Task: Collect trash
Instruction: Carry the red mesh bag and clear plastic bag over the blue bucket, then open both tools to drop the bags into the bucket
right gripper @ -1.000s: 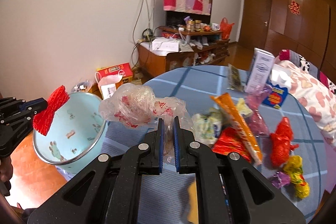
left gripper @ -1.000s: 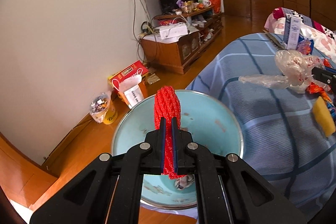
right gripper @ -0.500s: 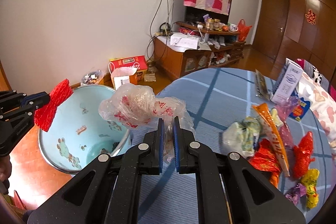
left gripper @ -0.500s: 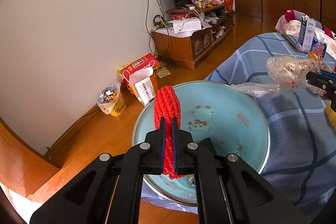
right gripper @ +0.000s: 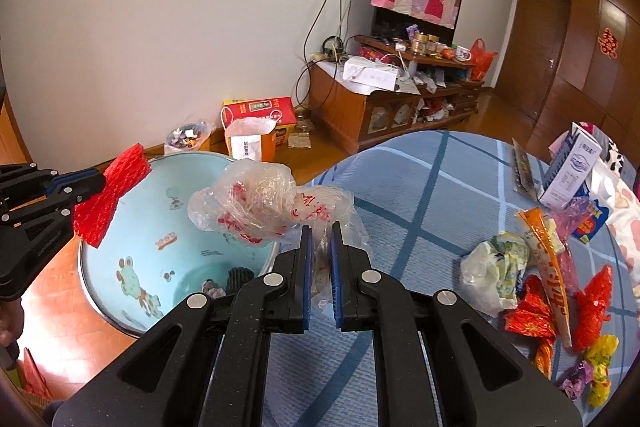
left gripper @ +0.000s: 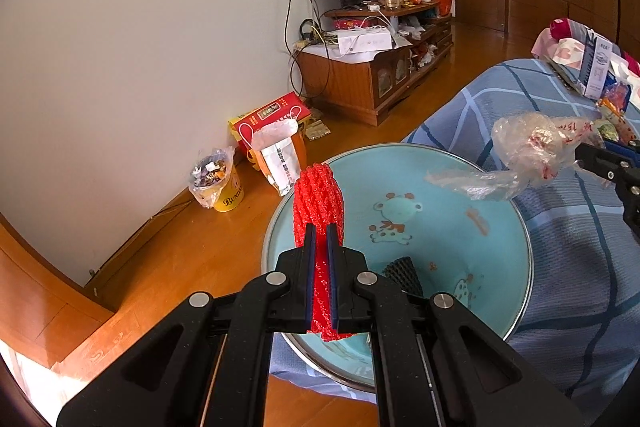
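The left gripper (left gripper: 320, 239) has its jaws pinched nearly together on a red foam net sleeve (left gripper: 318, 203), held over the near rim of the light-blue basin (left gripper: 472, 251). The right gripper (right gripper: 320, 247) is likewise narrowed to a slim gap, clamping a crumpled clear plastic bag (right gripper: 260, 203) with red print, which hangs above the basin's edge beside the blue checked tablecloth (right gripper: 420, 187). Only the right wrist view shows the trash left on the table: a white crumpled bag (right gripper: 490, 273), an orange wrapper (right gripper: 546, 251), red wrappers (right gripper: 592, 303) and a yellow one (right gripper: 600, 351). The left wrist view alone shows a black foam net (left gripper: 402, 273) on the basin's inner wall. On the floor stands a yellow cup (left gripper: 230, 193) lettered, as far as the small print allows, "BUNDA".
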### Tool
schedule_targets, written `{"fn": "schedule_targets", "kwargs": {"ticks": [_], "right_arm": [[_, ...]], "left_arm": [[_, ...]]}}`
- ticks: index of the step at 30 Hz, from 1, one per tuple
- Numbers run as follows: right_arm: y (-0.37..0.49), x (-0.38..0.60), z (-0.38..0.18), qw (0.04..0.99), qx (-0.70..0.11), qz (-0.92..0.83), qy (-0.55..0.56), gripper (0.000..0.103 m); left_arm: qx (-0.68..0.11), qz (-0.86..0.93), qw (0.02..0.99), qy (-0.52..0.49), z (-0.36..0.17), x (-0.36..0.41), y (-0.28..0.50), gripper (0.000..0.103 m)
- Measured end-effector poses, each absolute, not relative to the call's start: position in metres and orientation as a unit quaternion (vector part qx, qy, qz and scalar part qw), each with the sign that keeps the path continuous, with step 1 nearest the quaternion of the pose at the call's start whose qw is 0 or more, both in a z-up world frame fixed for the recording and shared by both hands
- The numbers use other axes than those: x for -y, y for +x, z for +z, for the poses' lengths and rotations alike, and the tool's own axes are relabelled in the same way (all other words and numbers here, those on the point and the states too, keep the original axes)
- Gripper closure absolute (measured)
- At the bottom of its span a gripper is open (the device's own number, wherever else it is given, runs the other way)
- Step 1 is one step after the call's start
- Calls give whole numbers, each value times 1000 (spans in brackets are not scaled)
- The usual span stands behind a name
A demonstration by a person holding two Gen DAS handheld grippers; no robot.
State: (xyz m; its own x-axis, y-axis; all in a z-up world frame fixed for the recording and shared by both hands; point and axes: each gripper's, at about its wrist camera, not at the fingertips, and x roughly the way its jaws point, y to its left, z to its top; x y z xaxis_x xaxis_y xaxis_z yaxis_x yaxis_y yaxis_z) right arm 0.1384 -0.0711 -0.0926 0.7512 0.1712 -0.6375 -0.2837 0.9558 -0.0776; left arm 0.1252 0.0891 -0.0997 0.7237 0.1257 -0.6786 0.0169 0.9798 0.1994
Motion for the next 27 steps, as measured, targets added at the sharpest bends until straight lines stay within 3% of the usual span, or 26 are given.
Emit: {"fn": "schedule_targets", "kwargs": {"ticks": [27], "right_arm": [[140, 44, -101, 922, -341, 151, -104, 94]], "left_arm": [[-372, 15, 924, 92, -101, -82, 125, 94]]}}
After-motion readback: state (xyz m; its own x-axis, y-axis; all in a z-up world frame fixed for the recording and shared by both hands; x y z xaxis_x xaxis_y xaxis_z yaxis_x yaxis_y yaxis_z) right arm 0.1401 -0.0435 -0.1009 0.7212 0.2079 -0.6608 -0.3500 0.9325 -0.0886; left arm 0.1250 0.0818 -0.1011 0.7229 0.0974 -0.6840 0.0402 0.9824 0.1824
